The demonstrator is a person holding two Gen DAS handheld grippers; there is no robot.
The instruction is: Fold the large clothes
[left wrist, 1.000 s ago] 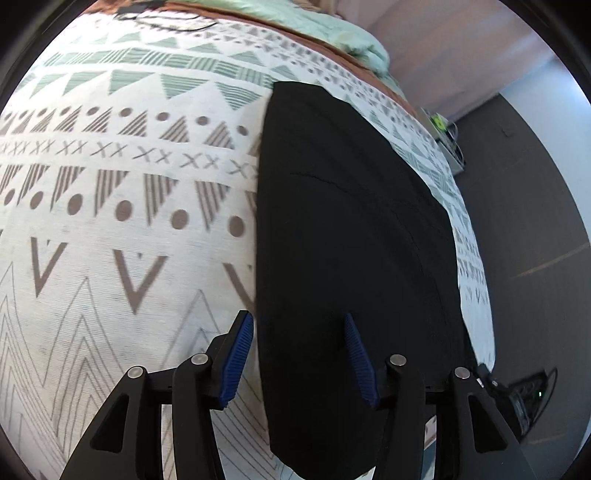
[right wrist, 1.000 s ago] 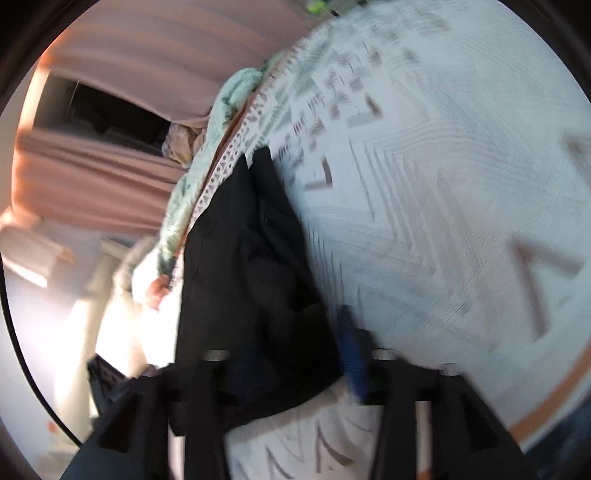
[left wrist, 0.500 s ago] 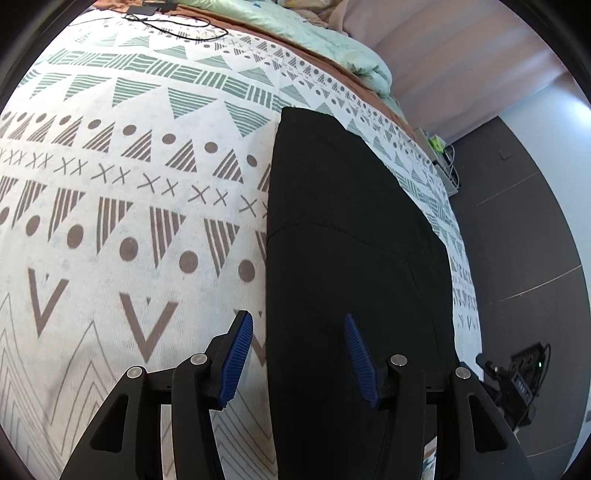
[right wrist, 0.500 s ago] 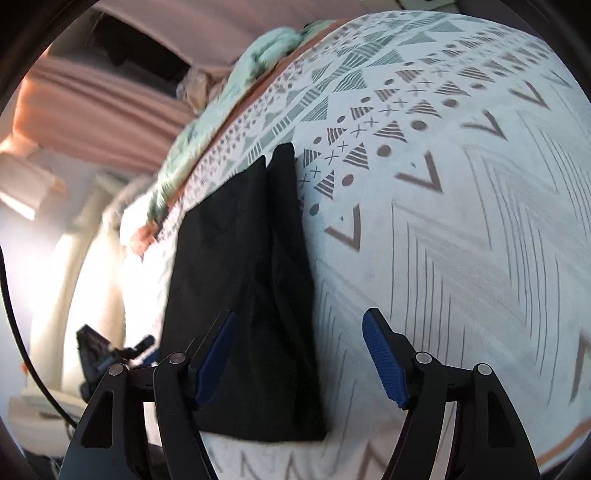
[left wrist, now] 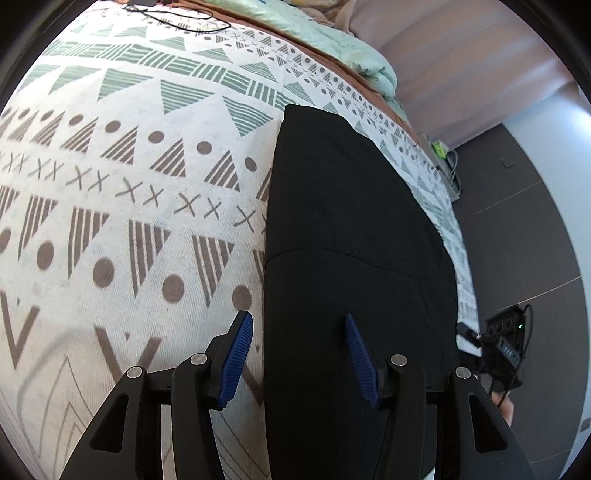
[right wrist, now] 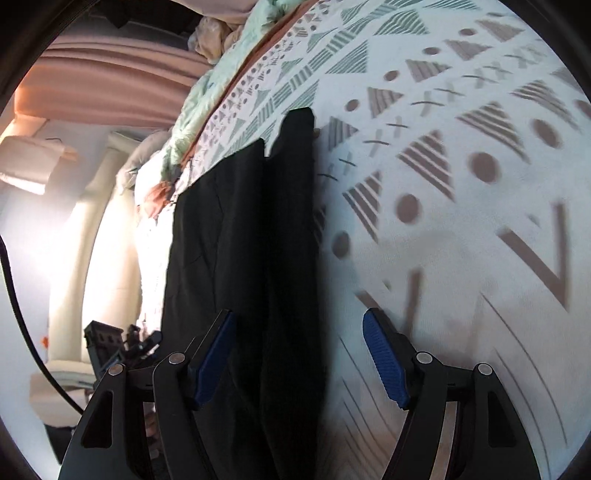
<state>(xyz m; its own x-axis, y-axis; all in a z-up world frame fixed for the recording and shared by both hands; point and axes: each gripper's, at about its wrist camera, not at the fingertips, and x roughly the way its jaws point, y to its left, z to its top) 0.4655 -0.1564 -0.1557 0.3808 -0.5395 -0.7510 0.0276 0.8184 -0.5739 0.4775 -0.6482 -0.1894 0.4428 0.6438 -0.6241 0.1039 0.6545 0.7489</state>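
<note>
Black cloth, the garment [left wrist: 354, 266], lies as a long narrow strip on the bed [left wrist: 122, 229], running straight ahead from both sets of tongs toward a green quilt [left wrist: 332, 48] at the far end. It appears already folded lengthwise: the left view shows a faint edge crossing it partway along, and the right view shows the garment [right wrist: 240, 240] as two strips side by side with a seam between them, split at the far tips like trouser legs.

Left tongs [left wrist: 297, 356] stand open with nothing between the blue pads; the strip's left edge runs up between them, one pad over the patterned cover, the other over cloth. Right tongs [right wrist: 297, 356] are likewise open and empty, one pad over the garment, the other over bare bed [right wrist: 461, 221] to its right. Whether either touches the fabric I cannot tell.

Each pair seems placed astride a long edge at the near end, which would suit pinching both near corners and carrying them forward to halve the strip. That is a judgement. The cloth looks thin and limp, so layers could slide apart when lifted.

A cable [left wrist: 177, 18] lies on the bed far ahead of the left tongs.
</note>
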